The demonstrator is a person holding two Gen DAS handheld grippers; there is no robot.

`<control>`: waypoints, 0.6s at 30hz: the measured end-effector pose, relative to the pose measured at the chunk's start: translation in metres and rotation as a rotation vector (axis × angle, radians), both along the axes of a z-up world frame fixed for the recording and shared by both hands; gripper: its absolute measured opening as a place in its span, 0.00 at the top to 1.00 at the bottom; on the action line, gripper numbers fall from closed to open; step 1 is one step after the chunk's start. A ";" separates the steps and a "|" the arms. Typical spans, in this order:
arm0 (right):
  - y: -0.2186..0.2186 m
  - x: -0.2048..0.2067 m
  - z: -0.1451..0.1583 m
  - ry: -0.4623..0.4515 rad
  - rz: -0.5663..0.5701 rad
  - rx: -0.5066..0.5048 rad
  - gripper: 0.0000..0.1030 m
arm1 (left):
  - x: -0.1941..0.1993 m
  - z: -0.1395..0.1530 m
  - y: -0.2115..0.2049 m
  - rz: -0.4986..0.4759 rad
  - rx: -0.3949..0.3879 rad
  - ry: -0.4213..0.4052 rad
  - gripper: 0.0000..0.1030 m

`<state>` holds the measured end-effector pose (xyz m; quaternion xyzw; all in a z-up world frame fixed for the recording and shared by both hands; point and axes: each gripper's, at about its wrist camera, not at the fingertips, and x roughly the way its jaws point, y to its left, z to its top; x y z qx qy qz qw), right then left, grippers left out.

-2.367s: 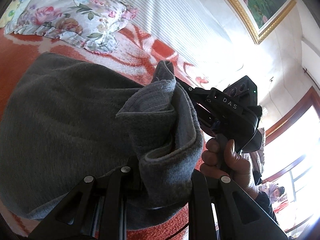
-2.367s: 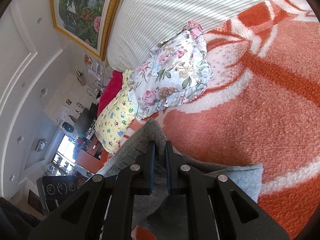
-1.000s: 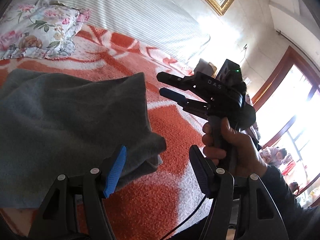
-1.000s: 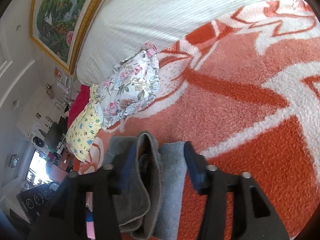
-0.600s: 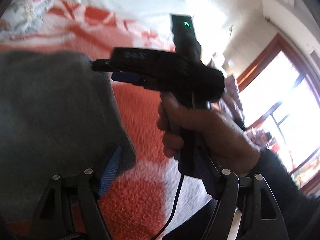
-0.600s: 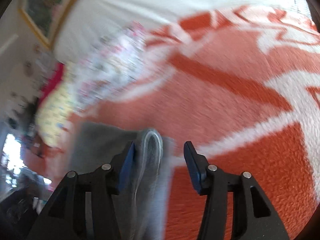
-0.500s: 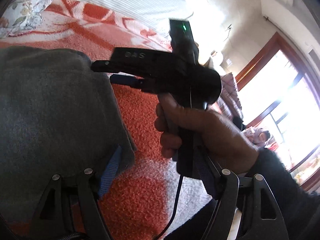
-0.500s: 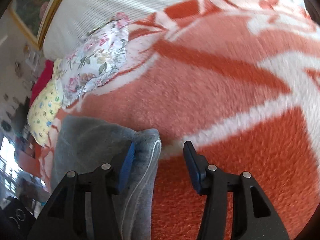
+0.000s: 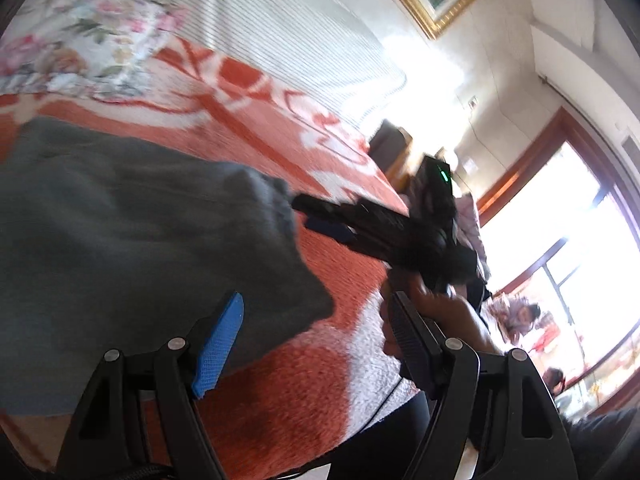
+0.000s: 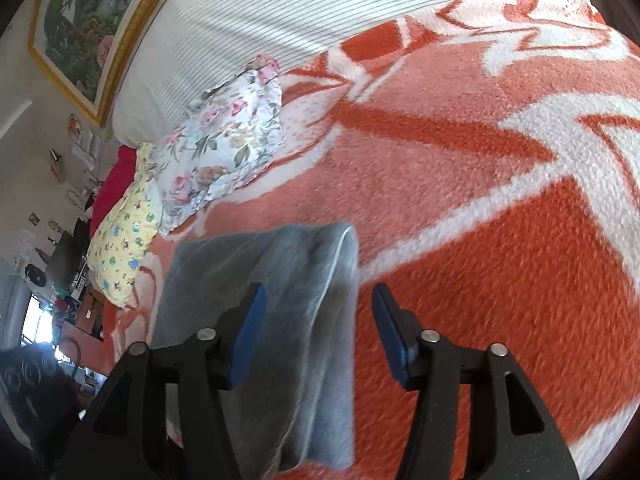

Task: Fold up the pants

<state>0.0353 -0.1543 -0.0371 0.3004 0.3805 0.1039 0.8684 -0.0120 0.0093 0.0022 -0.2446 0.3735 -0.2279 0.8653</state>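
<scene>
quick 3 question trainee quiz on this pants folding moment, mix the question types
1. True or false: the left gripper is clamped on the grey pants.
2. What lies against the striped headboard? A) floral pillow B) laundry basket C) folded towel
3. Fill in: between the right gripper pads lies an edge of the pants, but the pads are ____ it.

Key:
1. False; its jaws stand open, the pants lie flat on the orange blanket.
2. A, the floral pillow.
3. Not pressing on; its jaws have just been opening.
</scene>
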 end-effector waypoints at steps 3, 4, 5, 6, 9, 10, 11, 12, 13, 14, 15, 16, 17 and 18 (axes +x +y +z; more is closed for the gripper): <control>0.011 -0.008 -0.001 0.007 0.016 -0.018 0.38 | -0.006 0.003 0.031 0.074 0.003 0.010 0.24; 0.016 -0.010 -0.001 0.010 0.023 -0.023 0.38 | -0.008 0.003 0.042 0.102 0.010 0.013 0.24; 0.018 -0.013 -0.002 0.013 0.026 -0.024 0.38 | -0.009 0.004 0.051 0.124 0.017 0.016 0.24; 0.020 -0.016 -0.004 0.018 0.026 -0.023 0.38 | -0.010 0.003 0.062 0.150 0.027 0.019 0.24; 0.021 -0.021 -0.011 0.031 0.019 -0.005 0.38 | -0.010 -0.001 0.095 0.217 0.042 0.042 0.24; 0.020 -0.022 -0.014 0.036 0.016 0.001 0.38 | -0.010 -0.003 0.104 0.235 0.041 0.048 0.23; 0.020 -0.023 -0.015 0.040 0.014 0.003 0.38 | -0.010 -0.006 0.114 0.256 0.041 0.057 0.23; 0.019 -0.023 -0.017 0.045 0.011 0.004 0.38 | -0.010 -0.009 0.124 0.280 0.043 0.071 0.23; 0.019 -0.024 -0.019 0.049 0.008 0.005 0.38 | -0.009 -0.012 0.132 0.298 0.041 0.083 0.23; 0.019 -0.024 -0.020 0.051 0.006 0.007 0.38 | -0.010 -0.016 0.141 0.312 0.036 0.093 0.23; 0.019 -0.024 -0.021 0.055 0.005 0.011 0.37 | -0.010 -0.019 0.151 0.323 0.032 0.104 0.23; 0.019 -0.024 -0.023 0.057 0.003 0.013 0.37 | -0.009 -0.023 0.157 0.332 0.033 0.115 0.23; 0.020 -0.024 -0.024 0.057 0.004 0.016 0.37 | -0.008 -0.027 0.163 0.340 0.035 0.125 0.23; 0.021 -0.023 -0.025 0.059 0.005 0.020 0.37 | -0.007 -0.031 0.167 0.343 0.038 0.138 0.23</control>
